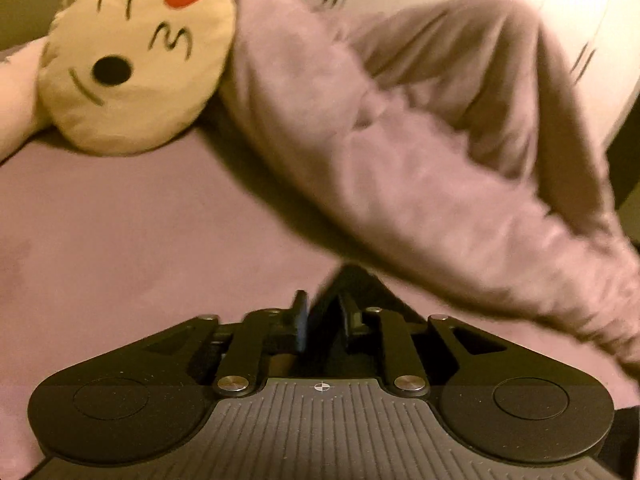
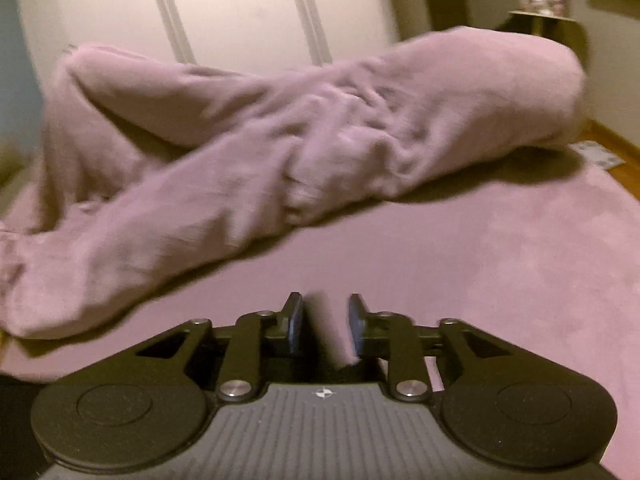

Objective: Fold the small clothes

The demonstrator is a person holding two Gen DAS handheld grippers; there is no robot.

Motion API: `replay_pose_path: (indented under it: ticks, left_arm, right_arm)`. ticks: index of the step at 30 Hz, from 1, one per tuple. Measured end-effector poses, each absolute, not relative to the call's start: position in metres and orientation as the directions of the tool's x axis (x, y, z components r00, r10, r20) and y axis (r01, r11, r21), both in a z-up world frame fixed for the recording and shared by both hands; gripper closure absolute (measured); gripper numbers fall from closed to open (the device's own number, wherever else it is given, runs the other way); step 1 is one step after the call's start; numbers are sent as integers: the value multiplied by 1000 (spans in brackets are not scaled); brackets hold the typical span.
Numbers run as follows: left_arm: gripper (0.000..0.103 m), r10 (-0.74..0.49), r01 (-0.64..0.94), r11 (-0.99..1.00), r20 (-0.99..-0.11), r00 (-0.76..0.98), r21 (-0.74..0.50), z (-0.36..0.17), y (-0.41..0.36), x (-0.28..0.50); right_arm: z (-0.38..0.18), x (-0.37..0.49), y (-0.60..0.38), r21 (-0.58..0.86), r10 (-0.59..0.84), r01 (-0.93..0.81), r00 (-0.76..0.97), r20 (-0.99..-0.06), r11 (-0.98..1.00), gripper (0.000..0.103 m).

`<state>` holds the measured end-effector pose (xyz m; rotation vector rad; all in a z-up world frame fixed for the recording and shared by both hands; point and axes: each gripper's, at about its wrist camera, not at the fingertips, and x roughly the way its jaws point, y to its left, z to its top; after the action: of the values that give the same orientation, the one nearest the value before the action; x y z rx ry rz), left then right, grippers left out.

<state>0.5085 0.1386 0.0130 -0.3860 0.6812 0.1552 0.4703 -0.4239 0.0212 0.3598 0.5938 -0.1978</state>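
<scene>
A small mauve garment (image 1: 420, 152) lies crumpled on the mauve bed cover (image 1: 120, 232); it looks like a pair of small trousers with two legs spread apart. It also shows in the right wrist view (image 2: 248, 160), blurred. My left gripper (image 1: 324, 316) sits low in front of the garment's near edge, its fingers a little apart and nothing visibly between them. My right gripper (image 2: 323, 320) is open and empty, a short way in front of the garment over the bare cover (image 2: 480, 264).
A round cream emoji cushion (image 1: 136, 56) with a red heart lies at the far left beside the garment. A white wardrobe (image 2: 224, 12) stands behind the bed. The bed's right edge (image 2: 616, 184) drops to a wooden floor.
</scene>
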Motion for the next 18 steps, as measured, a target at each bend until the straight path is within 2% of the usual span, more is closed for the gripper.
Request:
replay_pose_path:
  ticks: [3, 4, 6, 7, 11, 14, 16, 17, 18]
  left_arm:
    - [79, -18, -257, 912, -654, 756, -321, 11, 136, 490]
    - [74, -31, -242, 915, -656, 754, -321, 12, 131, 479]
    - [57, -48, -225, 924, -676, 735, -309, 13, 117, 454]
    - [53, -60, -210, 930, -687, 725, -303, 13, 110, 442]
    - [41, -160, -119, 940, -720, 676, -320, 6, 75, 406]
    - [40, -168, -110, 948, -766, 620, -297, -20, 64, 410]
    - [40, -172, -118, 947, -780, 602, -300, -31, 65, 414]
    - [40, -169, -125, 945, -781, 602, -301, -33, 67, 416]
    - [38, -171, -128, 943, -777, 606, -307, -34, 67, 414]
  right_arm:
    - [25, 448, -417, 271, -71, 266, 822, -565, 925, 78]
    - [26, 435, -410, 263, -53, 241, 824, -565, 934, 78]
    - [22, 413, -394, 266, 2, 196, 802, -597, 944, 78]
    - [18, 401, -382, 265, 32, 170, 785, -619, 949, 78]
    - [1, 360, -346, 324, 161, 69, 758, -632, 944, 78]
    - [-25, 360, -341, 349, 199, 59, 728, -656, 935, 78]
    - [-39, 368, -351, 321, 159, 96, 716, -680, 942, 82]
    - [-42, 372, -365, 344, 145, 134, 724, -674, 929, 90]
    - [-44, 374, -380, 373, 124, 188, 733, -669, 908, 103]
